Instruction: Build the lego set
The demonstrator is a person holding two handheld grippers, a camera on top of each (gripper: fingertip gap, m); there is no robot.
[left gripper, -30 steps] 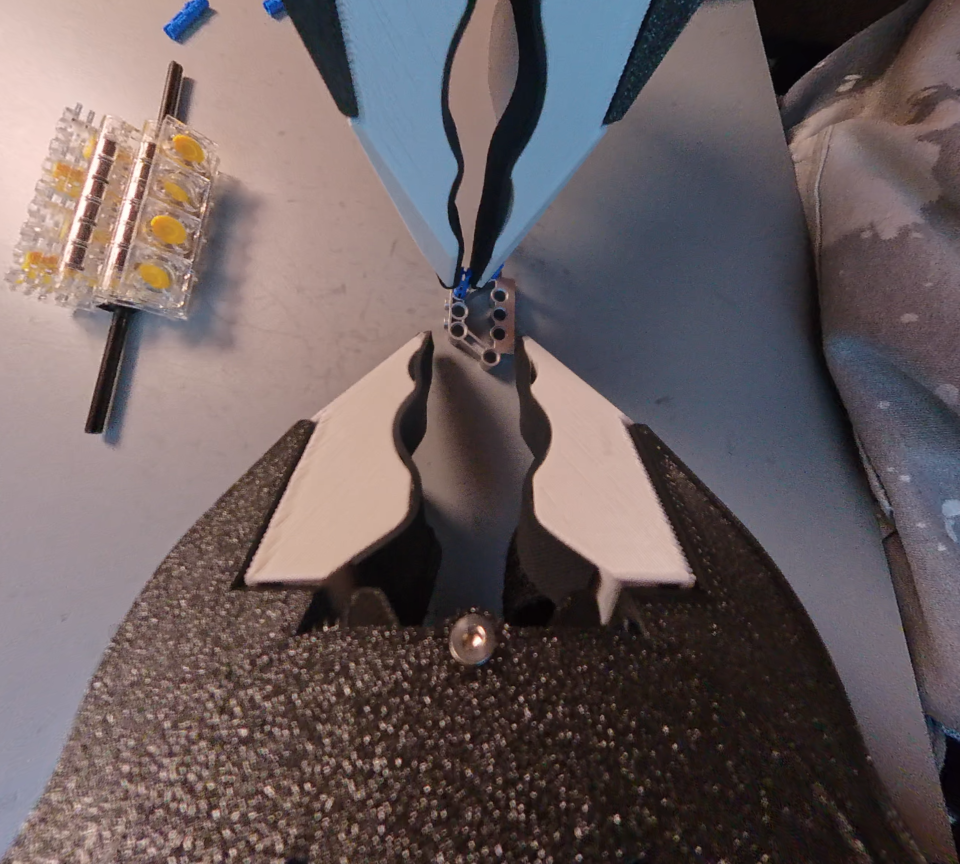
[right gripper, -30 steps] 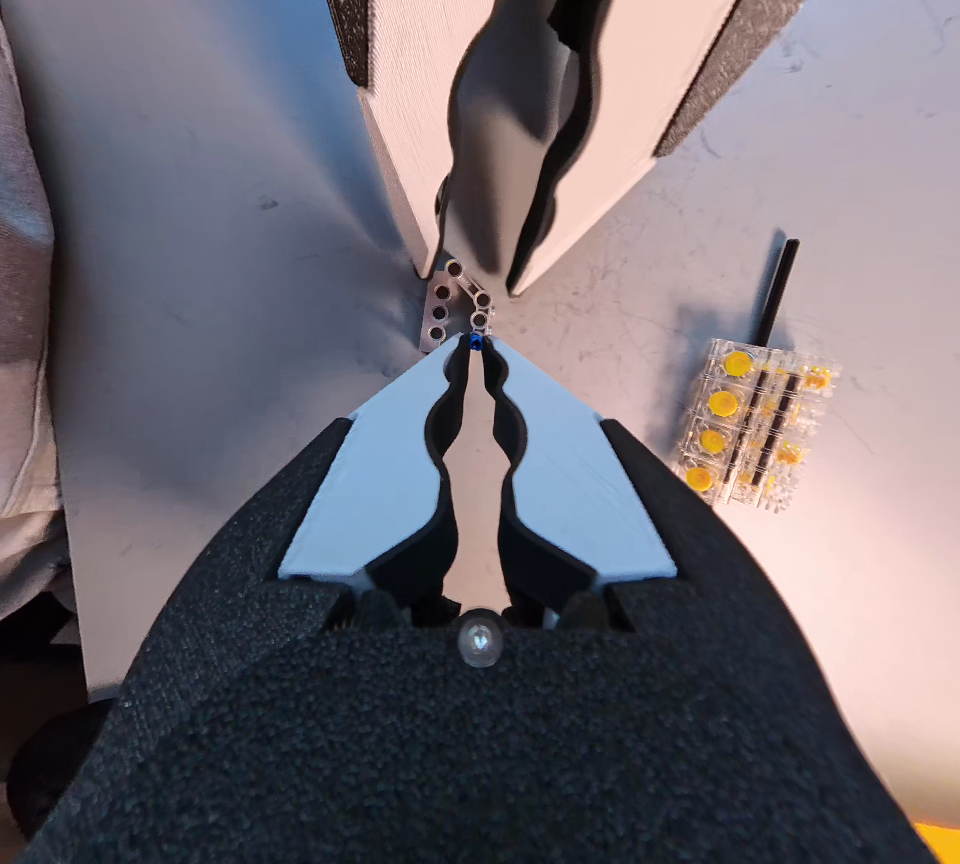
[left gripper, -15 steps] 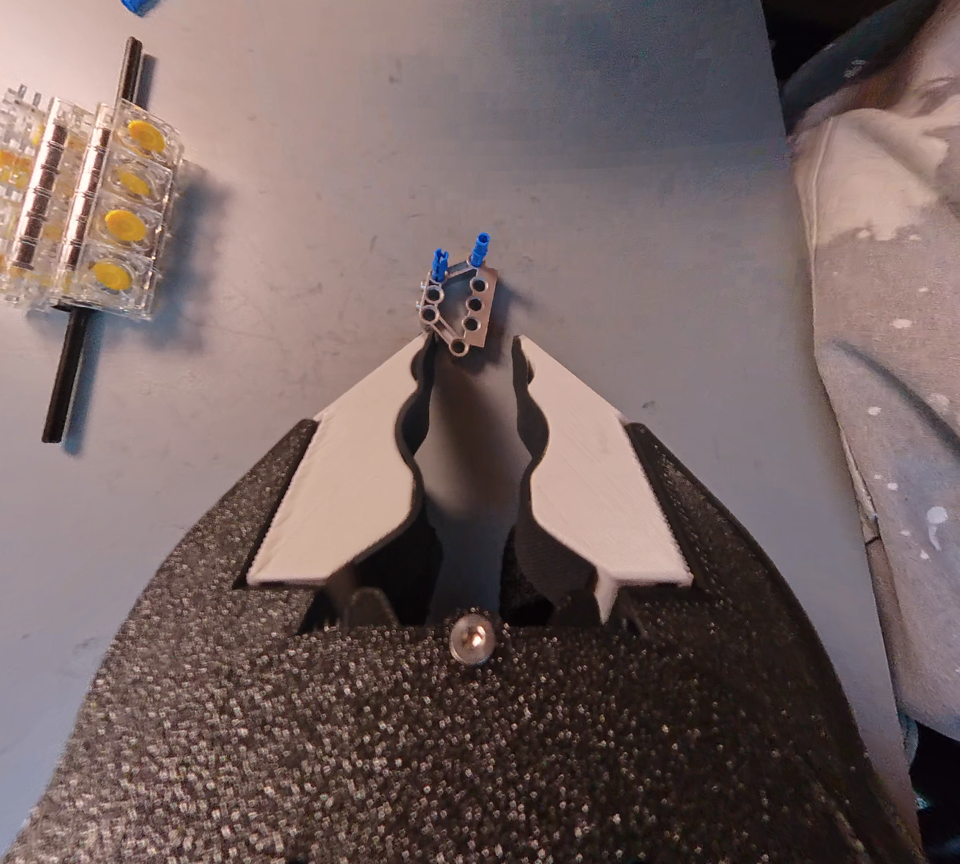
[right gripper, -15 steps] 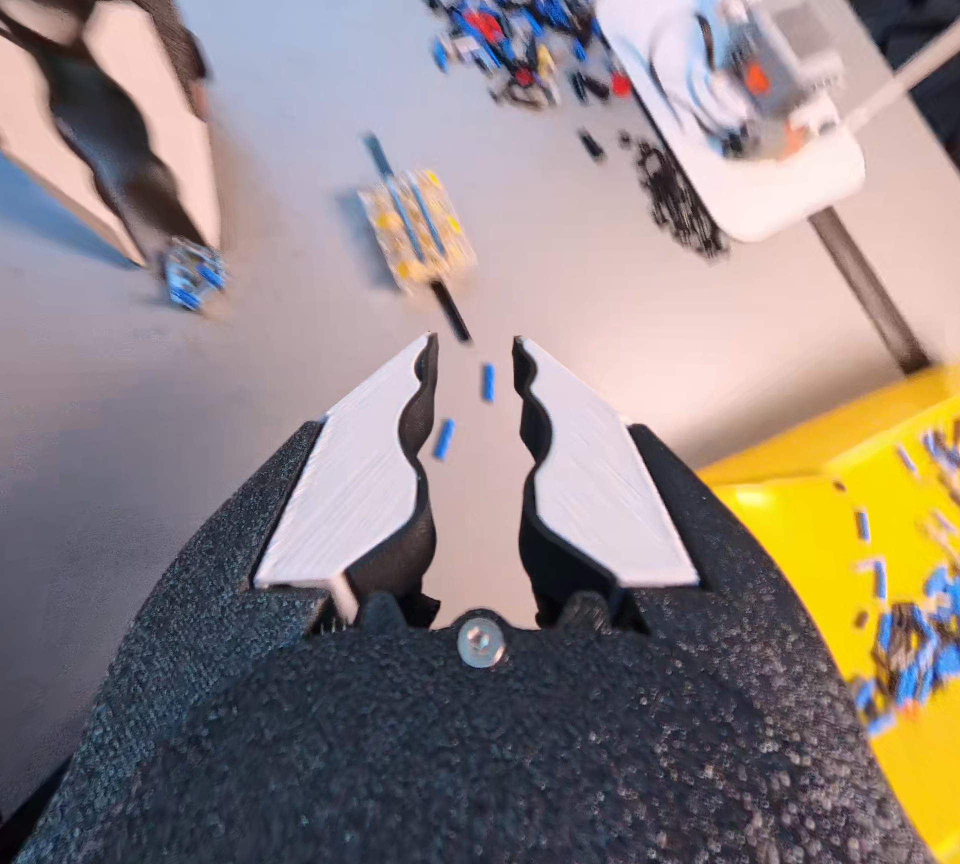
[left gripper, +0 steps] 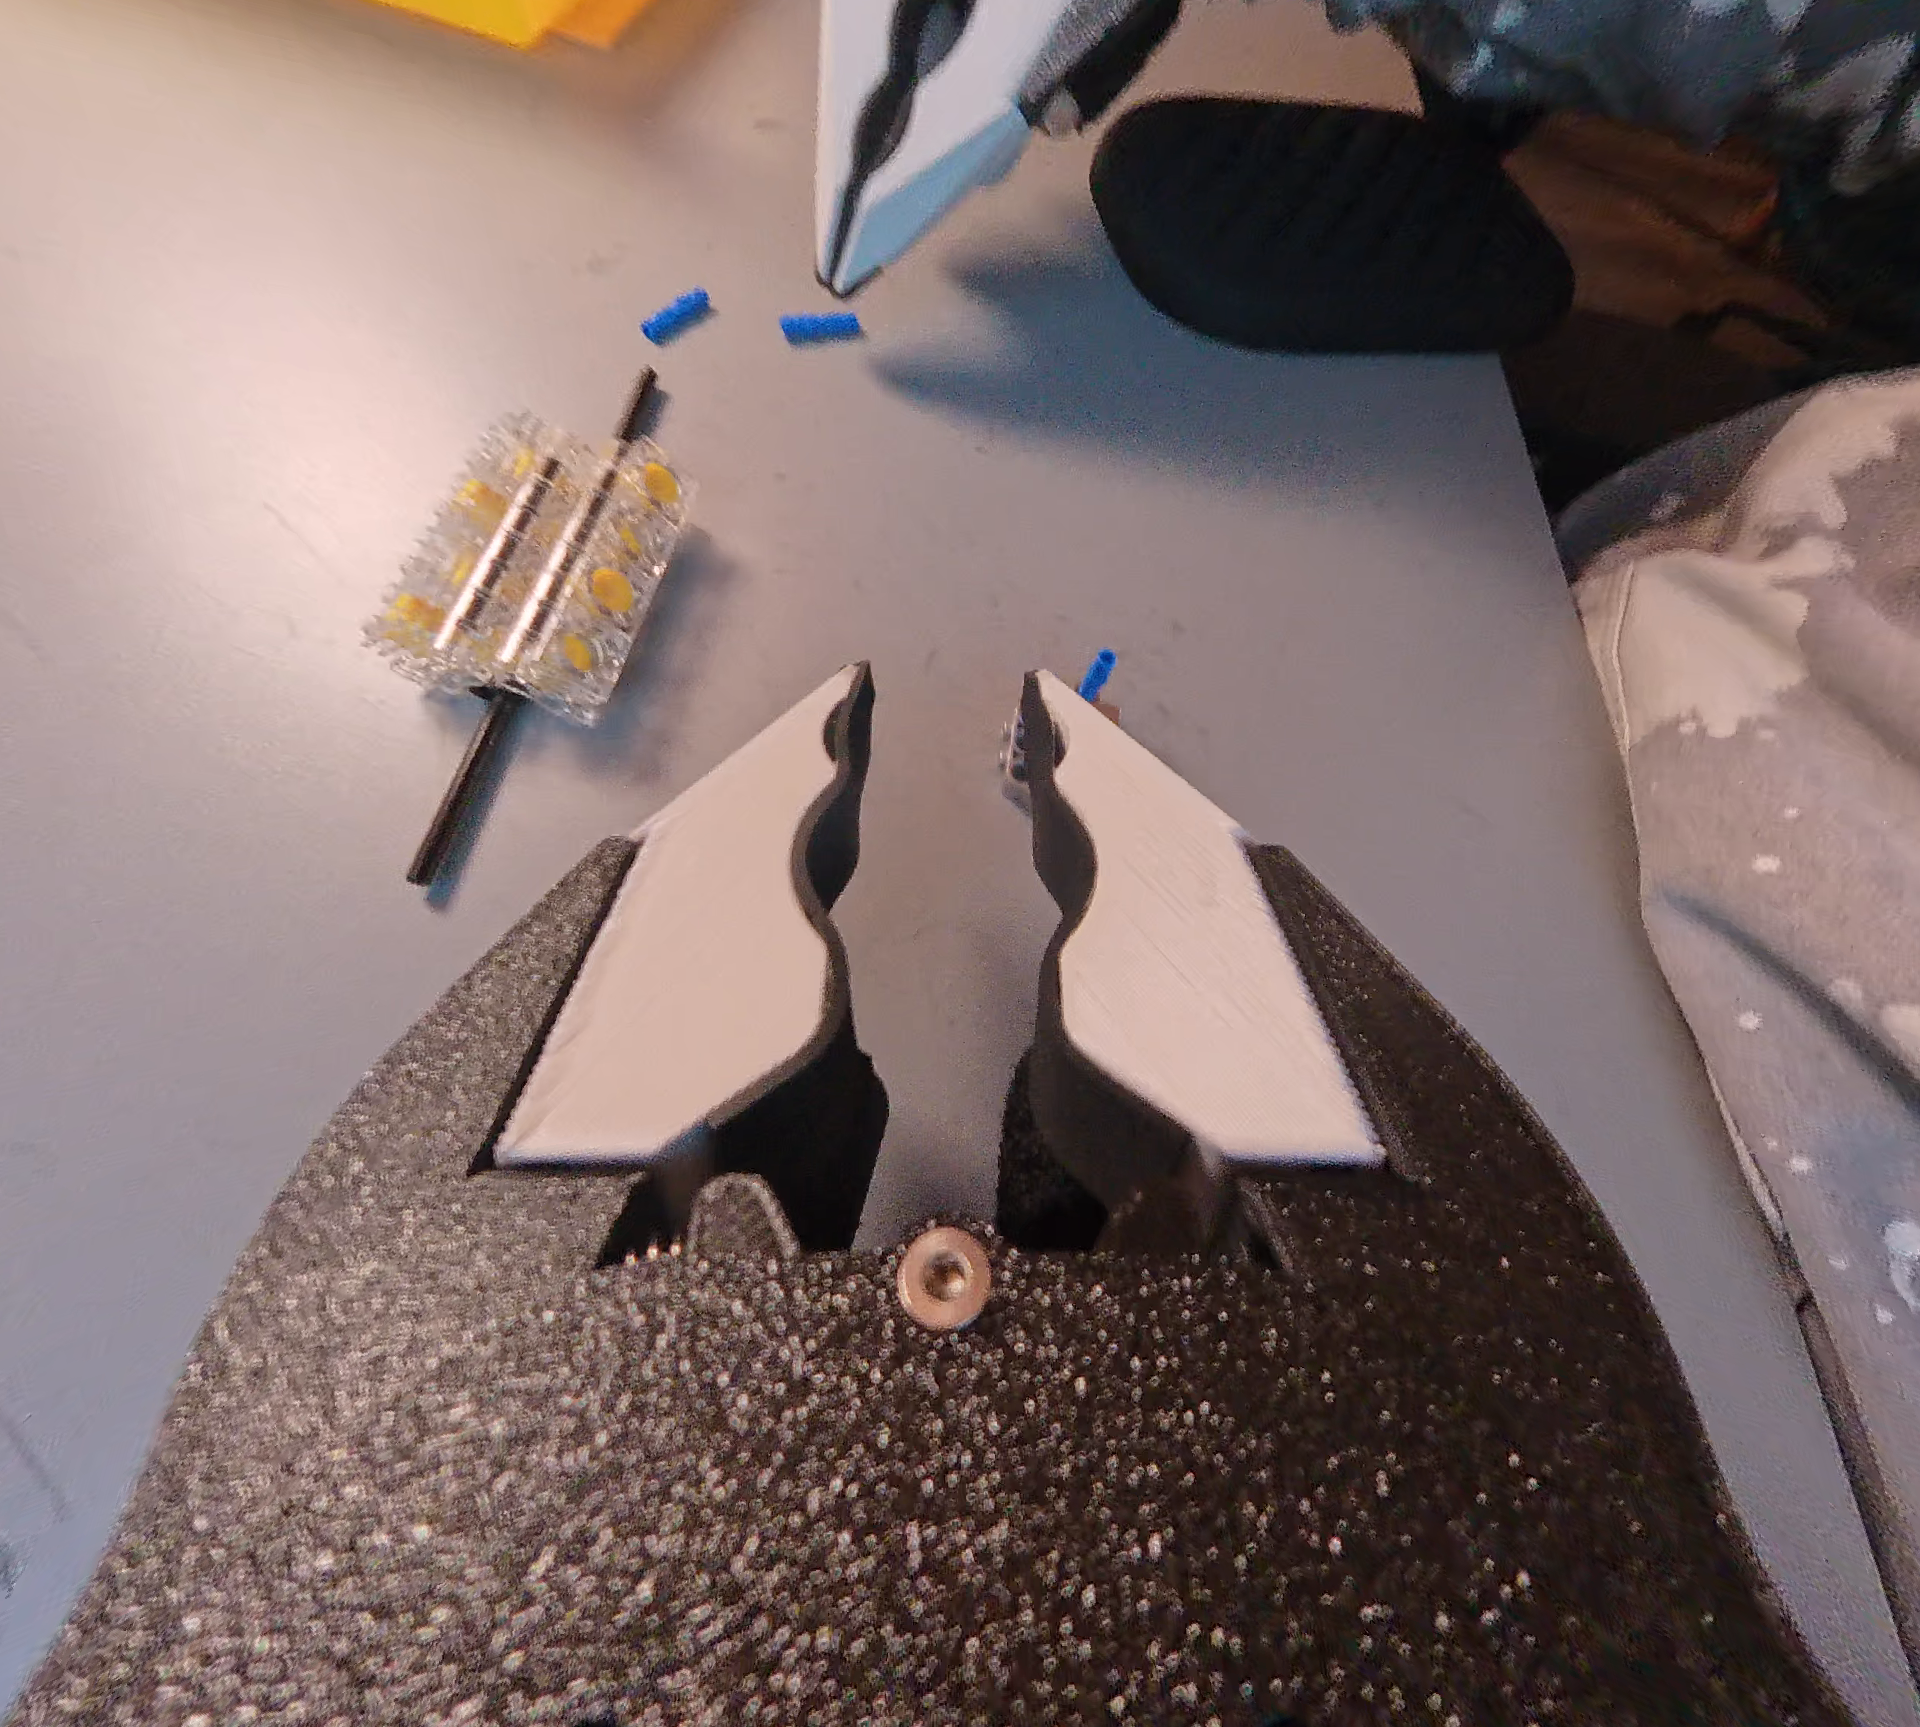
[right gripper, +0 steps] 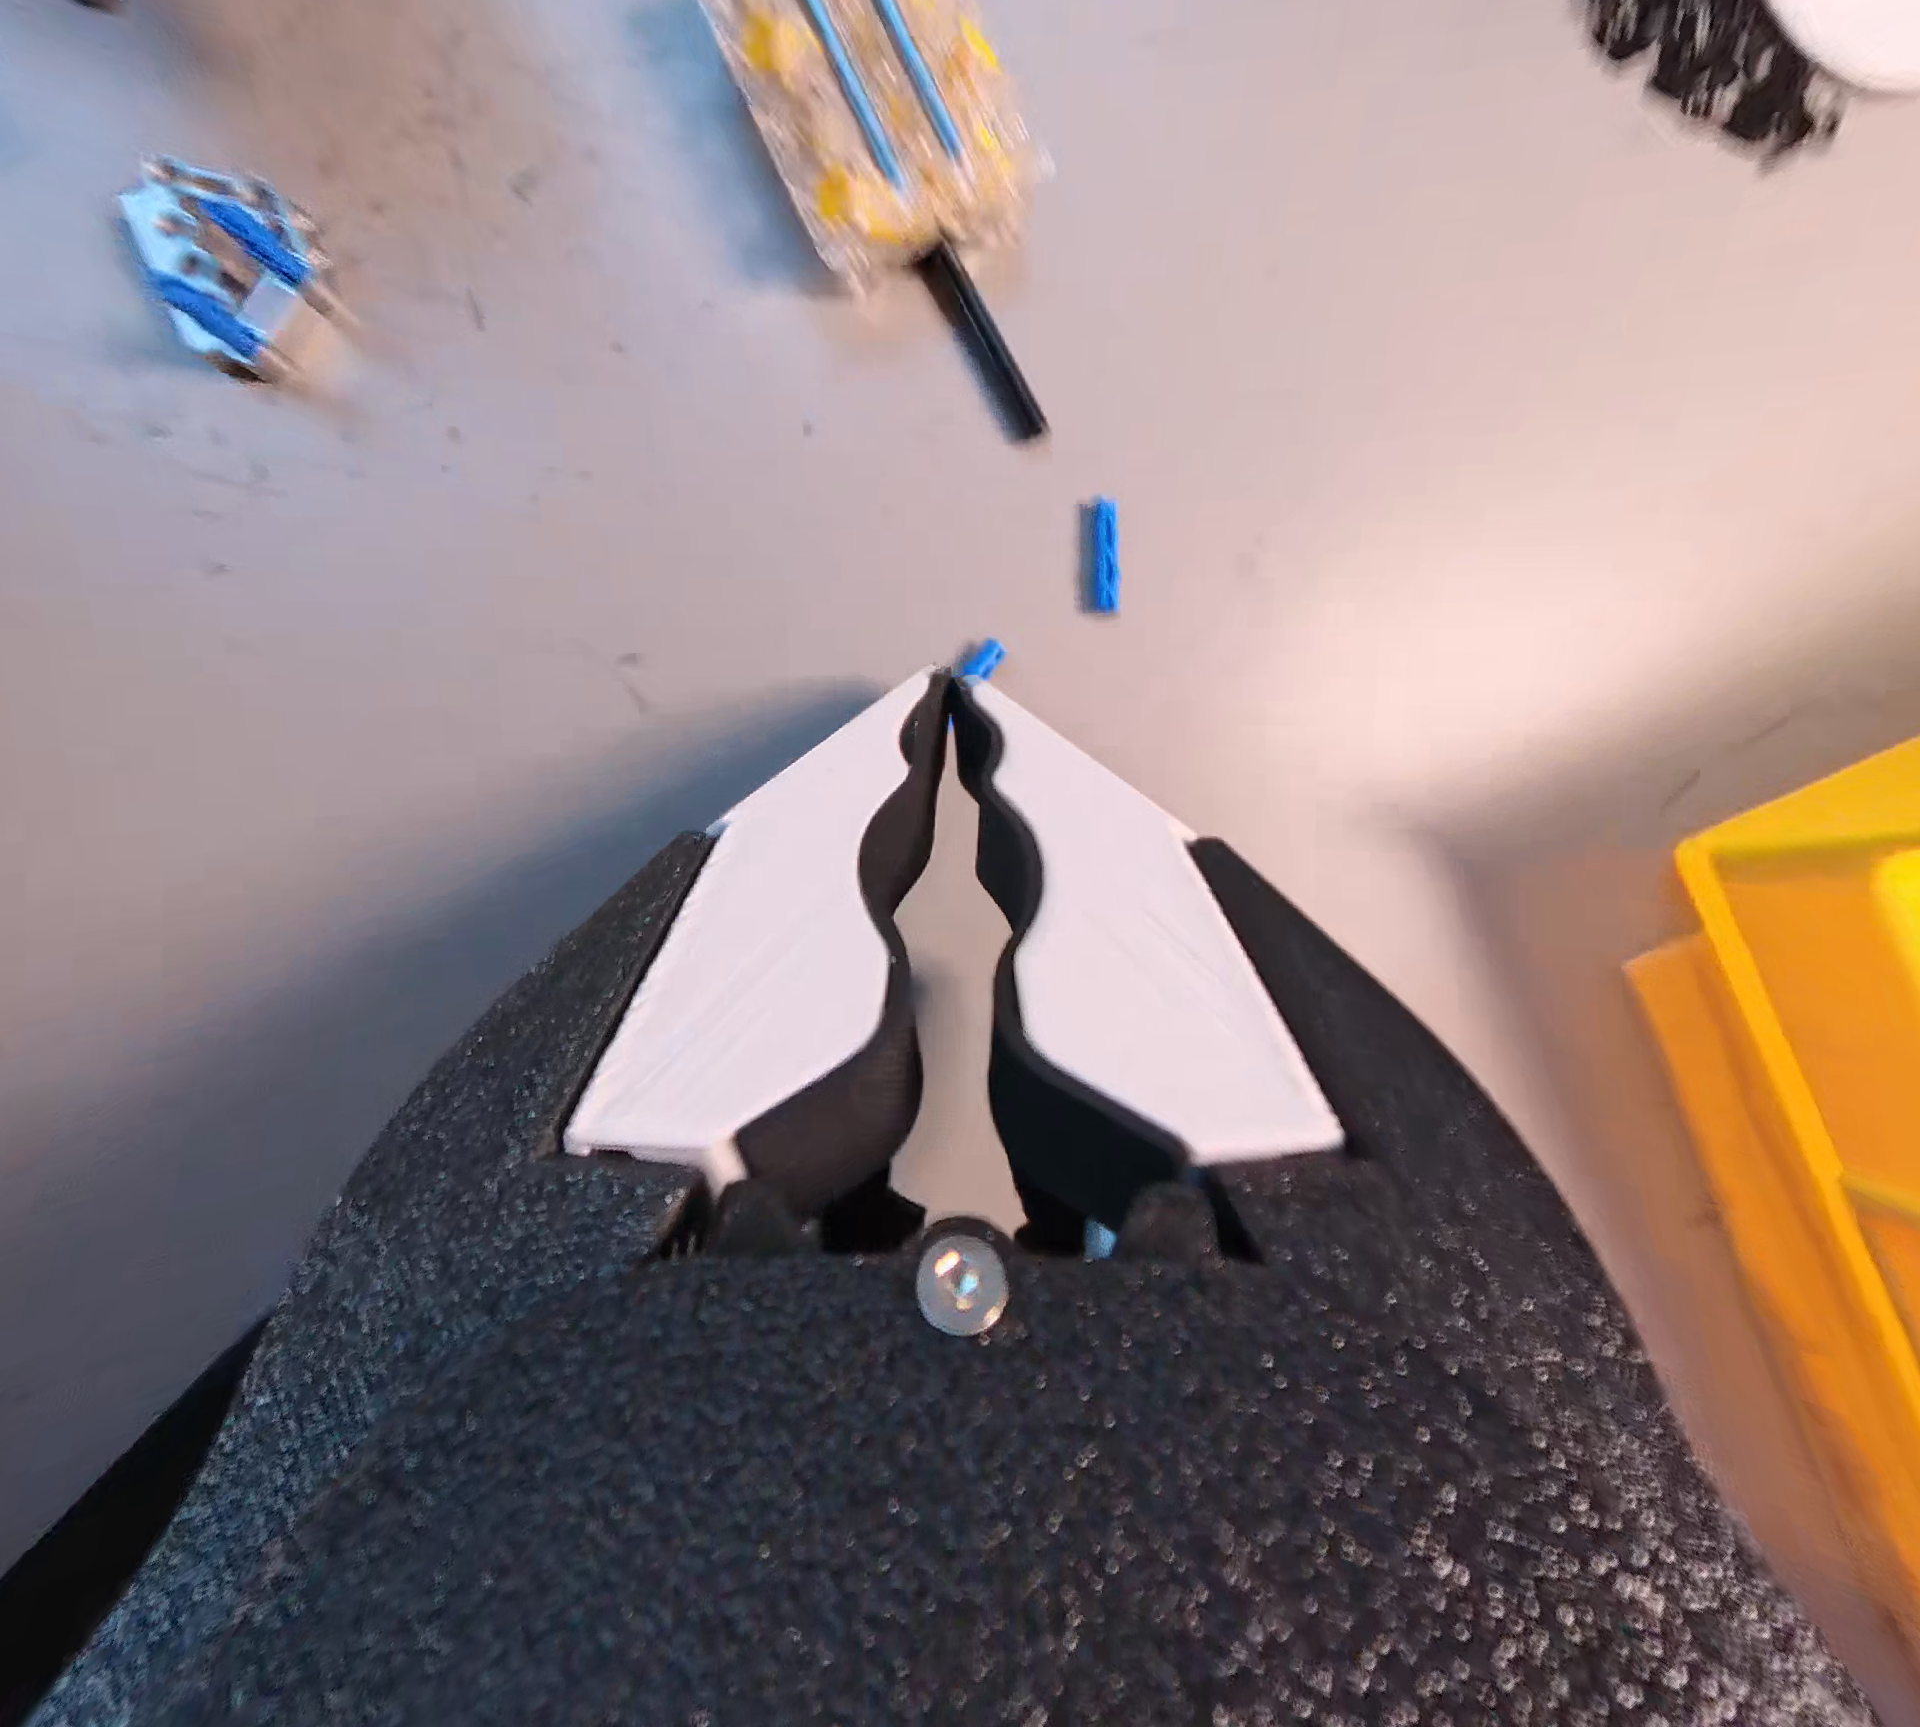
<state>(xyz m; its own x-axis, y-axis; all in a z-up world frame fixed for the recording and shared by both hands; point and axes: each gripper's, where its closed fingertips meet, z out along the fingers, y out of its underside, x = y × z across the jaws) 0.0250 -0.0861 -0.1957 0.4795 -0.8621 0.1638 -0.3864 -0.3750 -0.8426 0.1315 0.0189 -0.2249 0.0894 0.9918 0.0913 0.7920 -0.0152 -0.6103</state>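
I count two loose blue pins (left gripper: 675, 315) lying ahead of my right gripper (right gripper: 951, 680), whose tips are pressed together beside one pin (right gripper: 982, 659); whether it grips it, I cannot tell. My left gripper (left gripper: 948, 690) is spread wide and empty, the grey beam piece (left gripper: 1013, 747) just behind its right finger.

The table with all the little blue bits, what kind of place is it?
Probably a hobby or workshop bench for building-toy parts: a grey table with loose blue pins, a clear geared block and a yellow parts bin.
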